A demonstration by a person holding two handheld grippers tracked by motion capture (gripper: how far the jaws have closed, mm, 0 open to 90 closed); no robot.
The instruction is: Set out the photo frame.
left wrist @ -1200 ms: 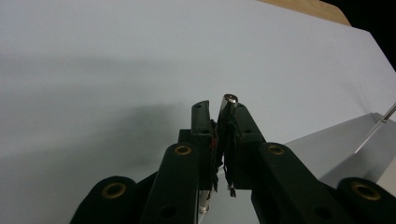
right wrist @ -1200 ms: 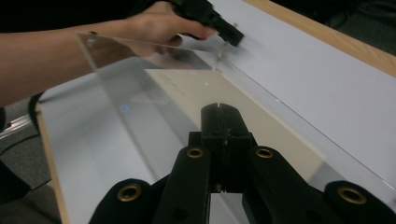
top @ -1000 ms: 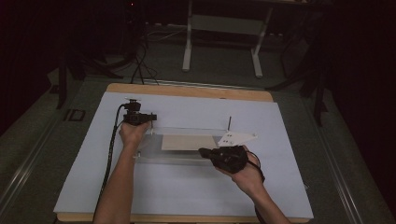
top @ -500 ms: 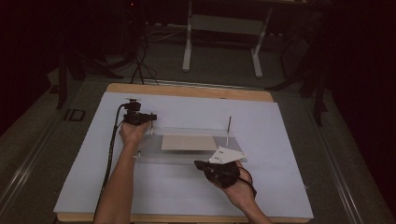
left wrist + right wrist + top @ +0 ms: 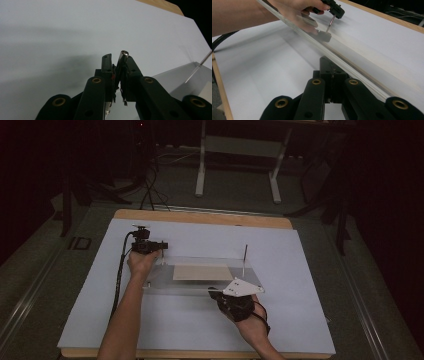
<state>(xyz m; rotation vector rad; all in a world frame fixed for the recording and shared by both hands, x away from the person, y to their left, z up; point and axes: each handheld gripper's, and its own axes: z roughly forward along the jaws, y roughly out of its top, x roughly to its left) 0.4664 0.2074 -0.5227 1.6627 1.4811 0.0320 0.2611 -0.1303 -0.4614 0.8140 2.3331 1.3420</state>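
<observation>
Table: wooden table (image 5: 200, 216), its bare rim showing along the far edge.
Cover: a white sheet (image 5: 310, 285) lies over nearly the whole top.
On the sheet: a clear plate (image 5: 200, 285) at mid-table.
On the plate: a pale wooden board (image 5: 201, 272).

From my high view the room is dim, its edges falling into near black, and the pale blue sheet covering the wooden surface (image 5: 300, 320) is the one evenly lit area. The light seems to come from overhead. That picture is soft and a little grainy. In the left gripper view the sheet reads bright, with a broad grey shadow lying across it beyond the dark jaws, and a small glint sits on a metal tip. In the right gripper view the clear acrylic plate (image 5: 342, 62) is streaked with glare and reflections, and the hand (image 5: 294, 10) behind it looks blurred.
</observation>
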